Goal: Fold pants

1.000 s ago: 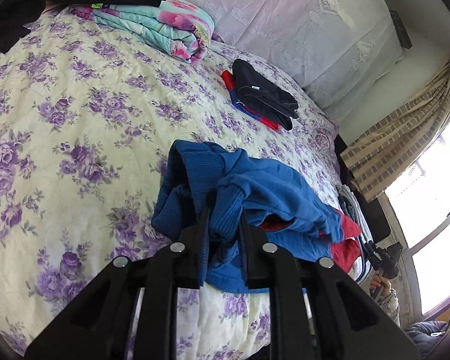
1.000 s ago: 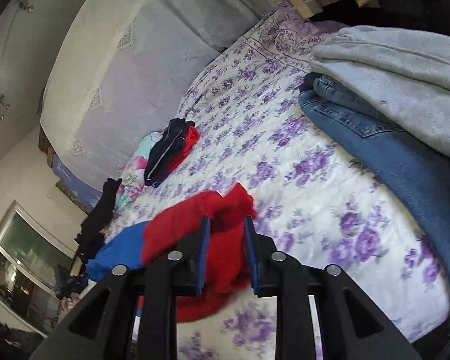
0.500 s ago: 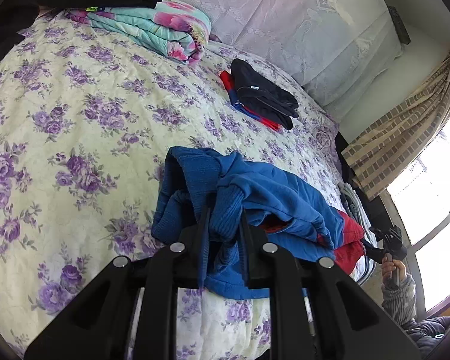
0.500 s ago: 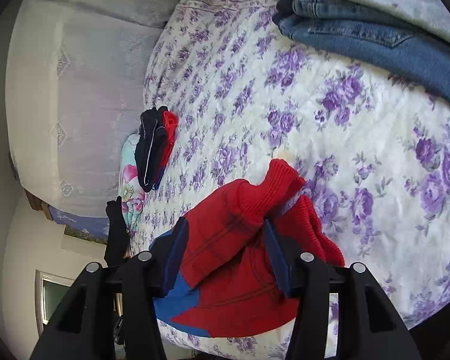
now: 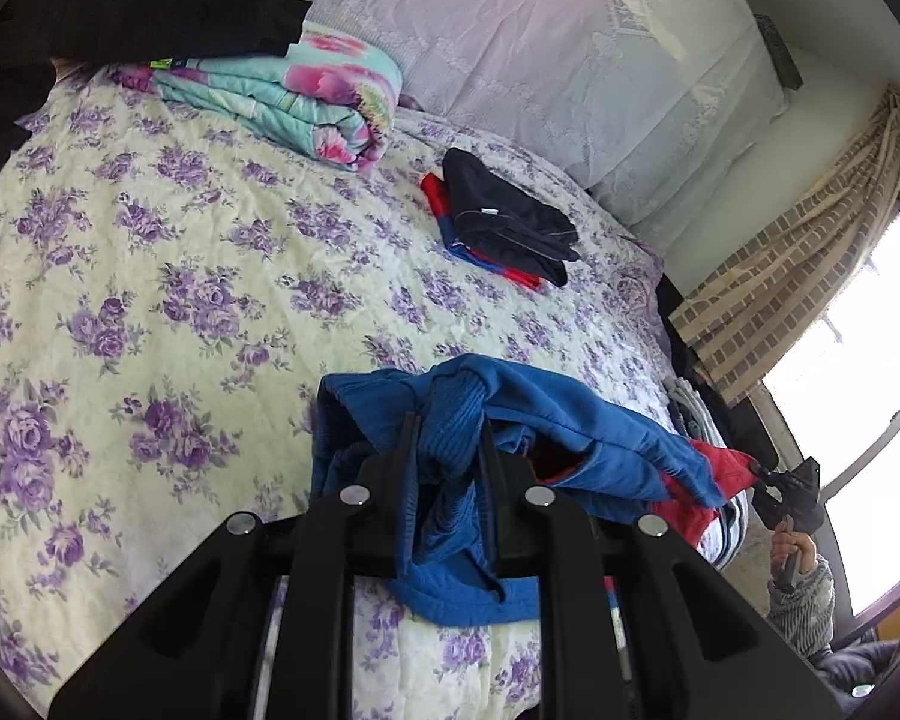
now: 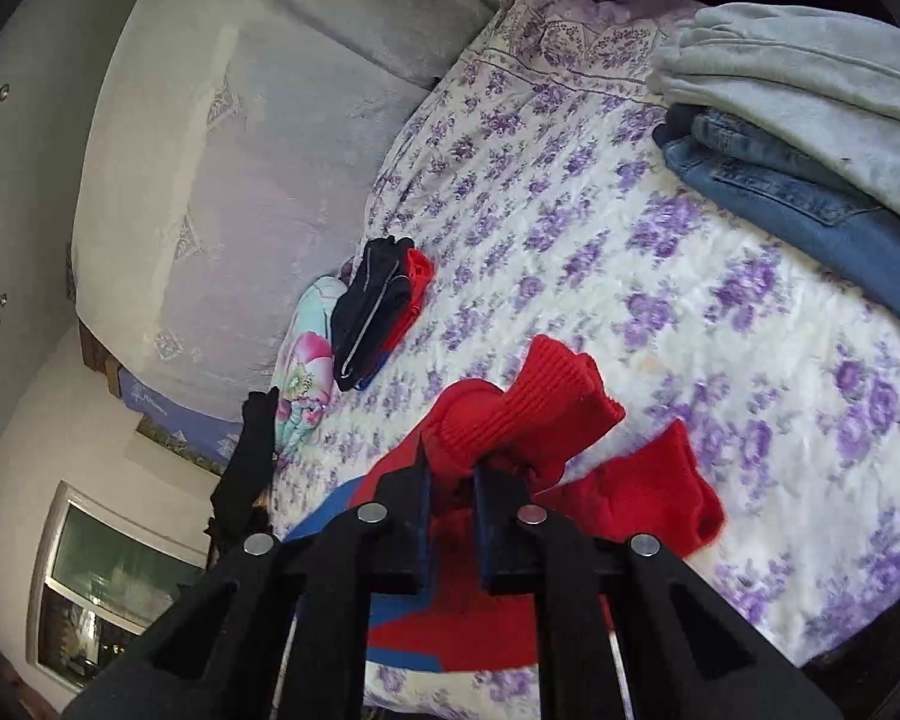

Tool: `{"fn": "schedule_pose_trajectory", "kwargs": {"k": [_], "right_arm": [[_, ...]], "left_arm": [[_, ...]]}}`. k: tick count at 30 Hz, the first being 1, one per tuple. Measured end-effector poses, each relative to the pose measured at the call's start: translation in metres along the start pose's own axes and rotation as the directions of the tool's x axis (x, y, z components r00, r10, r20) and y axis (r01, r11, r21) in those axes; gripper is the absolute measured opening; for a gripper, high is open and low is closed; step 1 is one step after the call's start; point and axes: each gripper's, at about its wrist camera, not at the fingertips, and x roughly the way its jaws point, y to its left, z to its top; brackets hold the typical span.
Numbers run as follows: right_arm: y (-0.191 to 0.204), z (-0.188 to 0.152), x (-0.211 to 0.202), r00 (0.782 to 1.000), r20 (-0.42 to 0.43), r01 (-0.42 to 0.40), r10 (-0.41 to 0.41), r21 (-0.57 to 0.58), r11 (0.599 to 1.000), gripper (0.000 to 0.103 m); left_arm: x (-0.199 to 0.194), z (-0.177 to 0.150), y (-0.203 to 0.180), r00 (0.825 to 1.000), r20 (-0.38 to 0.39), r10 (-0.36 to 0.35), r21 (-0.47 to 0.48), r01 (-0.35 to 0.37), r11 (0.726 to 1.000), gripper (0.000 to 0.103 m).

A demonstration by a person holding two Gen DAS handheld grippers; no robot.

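Blue-and-red pants (image 5: 570,414) lie bunched near the front edge of the flowered bed (image 5: 150,240). My left gripper (image 5: 447,426) is shut on their blue ribbed end, which stands up between the pads. In the right wrist view my right gripper (image 6: 450,462) has its jaws closing, and the pads pinch a red ribbed cuff (image 6: 534,408). The second red cuff (image 6: 648,492) lies loose beside it on the right. The left wrist view shows the right gripper (image 5: 789,483) and the hand holding it at the pants' red end.
A folded dark and red pile (image 5: 504,222) and a rolled floral quilt (image 5: 306,102) lie towards the headboard, with a black garment (image 5: 150,18) at the far left. Folded jeans (image 6: 810,198) under a grey sweater (image 6: 810,78) sit on the right. A curtain (image 5: 798,276) and window lie beyond.
The right gripper let go of the red fabric, opened wide around a red cuff, then closed on it. Both grippers rose a little, and the pants are pulled out longer between them.
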Motion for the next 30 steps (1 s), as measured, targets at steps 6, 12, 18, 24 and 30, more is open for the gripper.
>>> {"fn": "schedule_pose_trajectory", "kwargs": {"k": [6, 12, 18, 24, 30], "right_arm": [[-0.09, -0.051, 0.004, 0.998, -0.064, 0.02, -0.007, 0.209, 0.978, 0.012], [-0.092, -0.062, -0.002, 0.997, -0.072, -0.024, 0.04, 0.219, 0.976, 0.034], [-0.079, -0.05, -0.025, 0.999, -0.004, -0.047, 0.05, 0.218, 0.975, 0.06], [-0.097, -0.048, -0.006, 0.999, 0.009, -0.038, 0.037, 0.292, 0.956, 0.061], [-0.104, -0.053, 0.006, 0.997, -0.002, -0.073, 0.077, 0.314, 0.947, 0.061]], "left_arm": [[0.007, -0.045, 0.031, 0.996, -0.089, -0.018, -0.058, 0.013, 0.998, 0.021], [-0.009, -0.066, 0.062, 0.996, -0.085, 0.038, -0.162, -0.052, 0.985, 0.018], [-0.038, -0.069, 0.039, 0.996, -0.023, 0.09, -0.097, -0.091, 0.991, 0.018], [-0.021, -0.049, -0.051, 1.0, -0.012, -0.025, 0.106, 0.026, 0.994, 0.045], [0.023, -0.037, -0.093, 0.994, -0.074, -0.083, 0.142, 0.093, 0.985, 0.05]]}}
